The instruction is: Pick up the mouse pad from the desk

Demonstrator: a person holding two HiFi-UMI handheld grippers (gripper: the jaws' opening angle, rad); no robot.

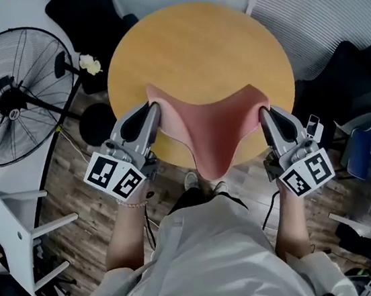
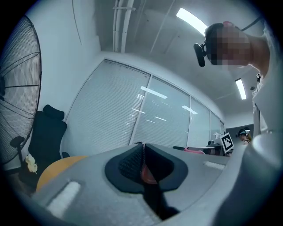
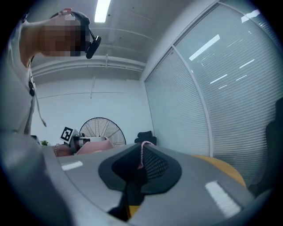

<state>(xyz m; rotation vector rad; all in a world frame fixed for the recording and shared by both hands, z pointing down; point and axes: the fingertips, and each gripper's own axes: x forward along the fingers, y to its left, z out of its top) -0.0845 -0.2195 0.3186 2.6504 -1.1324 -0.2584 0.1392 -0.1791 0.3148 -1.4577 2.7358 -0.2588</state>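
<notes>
A pink mouse pad (image 1: 213, 123) hangs in the air above the near edge of the round wooden desk (image 1: 193, 48), sagging in the middle with its near edge drooping off the desk. My left gripper (image 1: 155, 107) is shut on the pad's left corner, and my right gripper (image 1: 259, 108) is shut on its right corner. In the left gripper view a sliver of pink pad (image 2: 148, 175) shows pinched between the black pads. In the right gripper view a thin pink edge of the pad (image 3: 142, 154) runs between the jaws, and the pad's far part (image 3: 93, 145) shows at left.
A standing fan (image 1: 12, 92) is at the left on the wood floor. A dark office chair (image 1: 360, 80) stands to the right of the desk, and a black chair (image 1: 87, 21) behind it. A white desk (image 1: 12, 221) edge is at the lower left.
</notes>
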